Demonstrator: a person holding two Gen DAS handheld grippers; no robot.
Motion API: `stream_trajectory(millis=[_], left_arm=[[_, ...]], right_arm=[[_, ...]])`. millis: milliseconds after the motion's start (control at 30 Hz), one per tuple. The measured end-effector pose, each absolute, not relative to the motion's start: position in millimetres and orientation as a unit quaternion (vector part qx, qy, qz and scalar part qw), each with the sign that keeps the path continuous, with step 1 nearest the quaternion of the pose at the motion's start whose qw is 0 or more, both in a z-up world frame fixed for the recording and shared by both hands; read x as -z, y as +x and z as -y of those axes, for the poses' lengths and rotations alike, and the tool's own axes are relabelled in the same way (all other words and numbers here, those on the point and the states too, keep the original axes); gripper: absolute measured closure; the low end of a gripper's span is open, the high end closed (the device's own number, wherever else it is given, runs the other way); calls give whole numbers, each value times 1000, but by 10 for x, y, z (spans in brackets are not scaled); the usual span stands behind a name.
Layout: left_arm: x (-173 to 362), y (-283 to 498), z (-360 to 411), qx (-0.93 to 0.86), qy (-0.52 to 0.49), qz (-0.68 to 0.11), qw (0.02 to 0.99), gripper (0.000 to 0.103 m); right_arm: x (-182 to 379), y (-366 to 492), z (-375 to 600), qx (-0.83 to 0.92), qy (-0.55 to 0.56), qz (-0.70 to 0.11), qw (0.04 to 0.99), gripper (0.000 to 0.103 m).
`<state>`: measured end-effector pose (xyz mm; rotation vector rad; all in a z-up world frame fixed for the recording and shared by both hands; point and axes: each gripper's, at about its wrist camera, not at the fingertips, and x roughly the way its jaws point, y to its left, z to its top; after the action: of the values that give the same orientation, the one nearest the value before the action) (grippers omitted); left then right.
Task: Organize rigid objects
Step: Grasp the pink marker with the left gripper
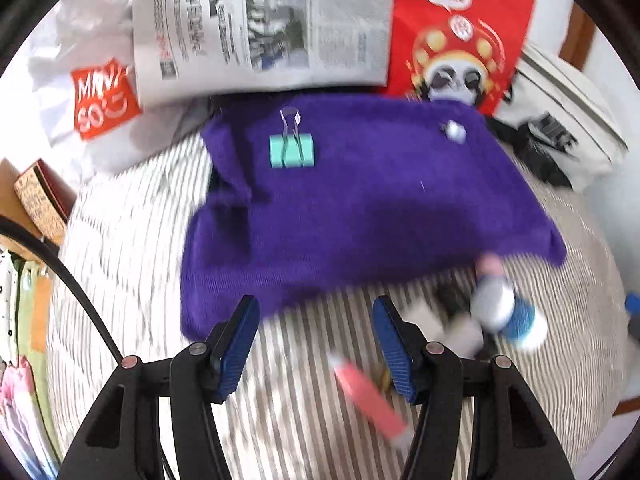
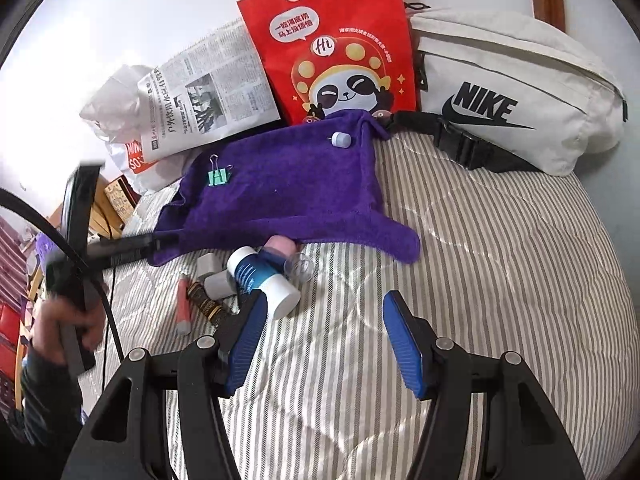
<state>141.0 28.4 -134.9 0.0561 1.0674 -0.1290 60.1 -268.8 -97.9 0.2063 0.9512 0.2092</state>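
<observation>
A purple towel (image 1: 360,200) lies on the striped bed, also in the right wrist view (image 2: 288,192). On it sit a green binder clip (image 1: 292,151) (image 2: 219,177) and a small white cap (image 1: 454,131) (image 2: 341,139). Off its near edge lies a cluster: a blue-and-white bottle (image 2: 260,276) (image 1: 508,316), grey blocks (image 2: 214,276), a red pen (image 2: 183,304) (image 1: 370,398), a dark tube (image 2: 206,302). My left gripper (image 1: 316,316) is open and empty at the towel's near edge; it also shows in the right wrist view (image 2: 120,250). My right gripper (image 2: 324,312) is open and empty just right of the bottle.
A red panda paper bag (image 2: 340,48) (image 1: 460,28), a newspaper (image 1: 260,24) (image 2: 208,92) and a white plastic bag (image 1: 92,92) stand behind the towel. A white Nike waist bag (image 2: 512,96) lies at the back right. Boxes (image 1: 40,196) sit left of the bed.
</observation>
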Motion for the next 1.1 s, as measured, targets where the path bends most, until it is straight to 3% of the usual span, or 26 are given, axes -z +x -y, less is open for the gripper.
stream_trajectory(millis=[333,500,833,900,967,1100], left_arm=[[1770,1117,-6,73,15,-547,834,45],[1772,991,41,55,56,-539,839,41],[1762,1071,-180,56,26,-523,850,43],[1768,1080,-96,60,44,-517,853,49],[1751,1063,-20,80,53,-512,854,73],[1748,1026,78,95,71,-505,855,86]], right_arm=[[950,372,2691,-89,96,-454,882,41],[955,268,2681,-89,91,-453,882,41],[1034,248,2652,-97,95,-458,879,40],[1076,259,2618,-100,90,-463,876,40],[1113,265,2602,-101,86,-467,874,40],[1213,305,2598,-98,84,-475,870,40]])
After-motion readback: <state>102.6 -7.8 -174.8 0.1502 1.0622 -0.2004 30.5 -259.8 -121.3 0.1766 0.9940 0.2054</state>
